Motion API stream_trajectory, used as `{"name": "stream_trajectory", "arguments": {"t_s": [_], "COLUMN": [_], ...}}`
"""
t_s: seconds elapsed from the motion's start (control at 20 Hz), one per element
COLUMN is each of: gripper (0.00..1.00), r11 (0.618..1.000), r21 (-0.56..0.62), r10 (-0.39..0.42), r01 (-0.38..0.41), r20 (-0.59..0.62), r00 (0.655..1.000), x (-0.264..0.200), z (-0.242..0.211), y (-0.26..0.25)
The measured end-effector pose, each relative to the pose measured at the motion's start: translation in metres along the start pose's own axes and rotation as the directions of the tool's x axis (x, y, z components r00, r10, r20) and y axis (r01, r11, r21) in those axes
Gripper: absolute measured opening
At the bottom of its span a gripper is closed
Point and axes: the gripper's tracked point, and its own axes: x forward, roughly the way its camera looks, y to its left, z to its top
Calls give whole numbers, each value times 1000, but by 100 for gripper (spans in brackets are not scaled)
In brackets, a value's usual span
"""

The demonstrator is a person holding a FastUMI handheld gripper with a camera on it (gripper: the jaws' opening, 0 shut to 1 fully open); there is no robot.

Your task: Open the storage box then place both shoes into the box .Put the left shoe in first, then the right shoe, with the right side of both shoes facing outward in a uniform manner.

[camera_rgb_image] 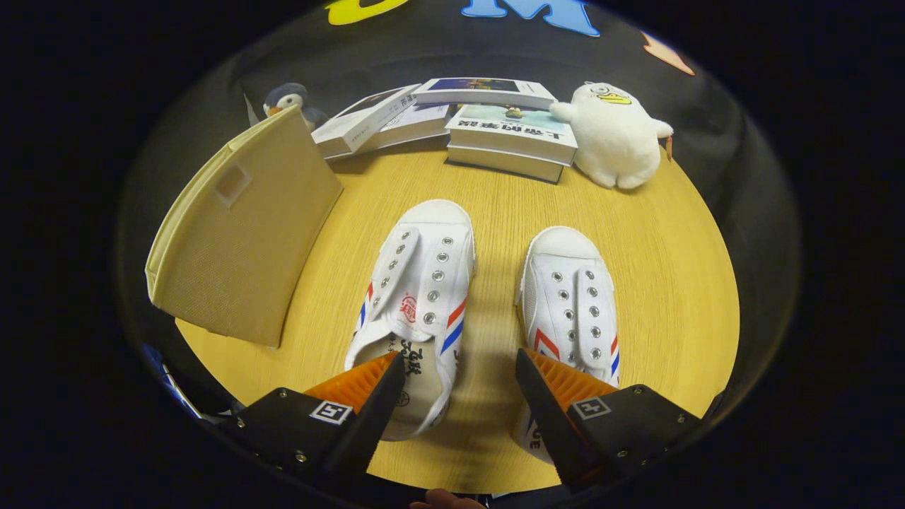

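Left shoe (417, 304): white canvas, red and blue side stripes, no laces; flat on the wooden table (657, 283), toe pointing away, heel end passing under the left finger.
Right shoe (574, 311): same make, beside the left shoe with a strip of bare table between them; toe away, heel end under the right finger.
Gripper (459, 382): held above the heels of the pair, looking down and forward; fingers spread wide apart, holding nothing, one over each shoe, bare wood in the gap.
Hand: a sliver of a fingertip (442, 502) shows just behind the gripper.
Storage box (244, 233): beige fabric, standing left of the left shoe and apart from it, a flat panel with a small square patch facing the shoes; whether it is open cannot be told.
Books (509, 138): several stacked and fanned beyond the shoes, at the far side of the table.
White plush duck (615, 138): just right of the books, touching them.
Penguin plush (290, 99): behind the box's top edge.
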Motion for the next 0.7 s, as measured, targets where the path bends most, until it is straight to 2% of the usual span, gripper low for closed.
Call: {"name": "stream_trajectory", "arguments": {"t_s": [0.25,0.45,0.55,0.6,0.65,0.7], "gripper": [93,92,81,70,60,44], "r11": [999,997,987,977,971,969], "r21": [39,-45,-122,-166,-203,-219], "r10": [21,64,106,141,132,129], "r01": [-19,-64,-104,-136,-125,-118], "r20": [-35,-13,5,19,24,34], "r00": [999,998,994,990,991,991], "x": [18,26,30,29,29,25], "z": [7,11,12,14,15,17], "y": [-1,8,15,22,21,17]}}
